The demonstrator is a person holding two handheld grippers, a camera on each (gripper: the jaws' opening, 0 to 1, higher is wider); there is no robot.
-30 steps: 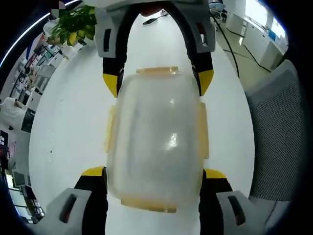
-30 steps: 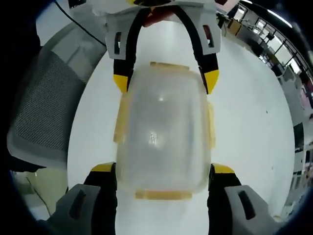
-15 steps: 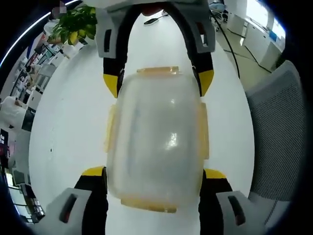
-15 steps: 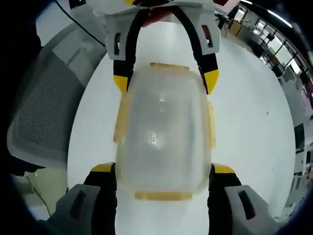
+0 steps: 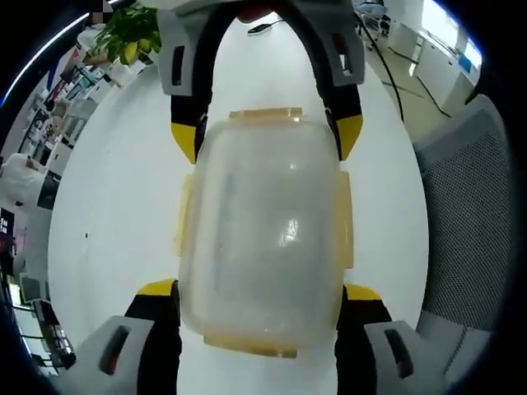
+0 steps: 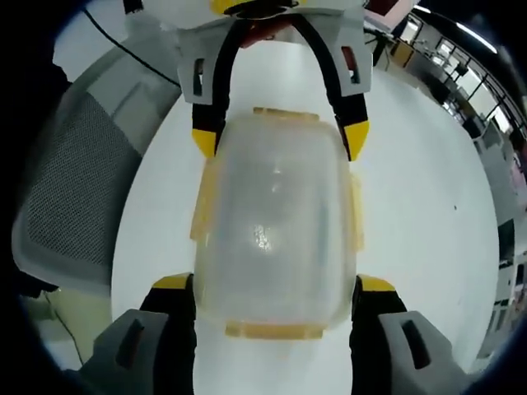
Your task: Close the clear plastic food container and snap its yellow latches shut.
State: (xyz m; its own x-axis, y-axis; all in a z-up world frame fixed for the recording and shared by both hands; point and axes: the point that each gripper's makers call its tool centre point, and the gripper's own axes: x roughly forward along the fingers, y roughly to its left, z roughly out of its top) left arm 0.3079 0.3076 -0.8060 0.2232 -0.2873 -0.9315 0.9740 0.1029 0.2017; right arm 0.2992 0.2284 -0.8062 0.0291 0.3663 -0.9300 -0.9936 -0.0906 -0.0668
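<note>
While both grippers sit at opposite ends of the container (image 5: 262, 226), the real risk is the box skating across the smooth white table (image 5: 107, 214) if one side pushes harder than the other, or a latch getting pressed while the lid sits slightly crooked, which would leave it half caught. The left gripper (image 5: 259, 292) has its jaws spread wide, one yellow-tipped jaw at each near corner of the box, and whether the tips actually touch the plastic is hard to call. Same story for the right gripper (image 6: 276, 288), jaws wide apart and straddling its own end; in the left gripper view it comes in from the top and frames the far end. The container lies flat on the table between them, lid on by the look of it, cloudy clear plastic with a bright glare spot. Pale yellow latches (image 5: 265, 117) run along all four edges, and whether any are snapped down can't be told from these angles. A mesh chair (image 5: 469, 214) stands just beside the table, and a plant (image 5: 123, 37) sits at its far edge.
</note>
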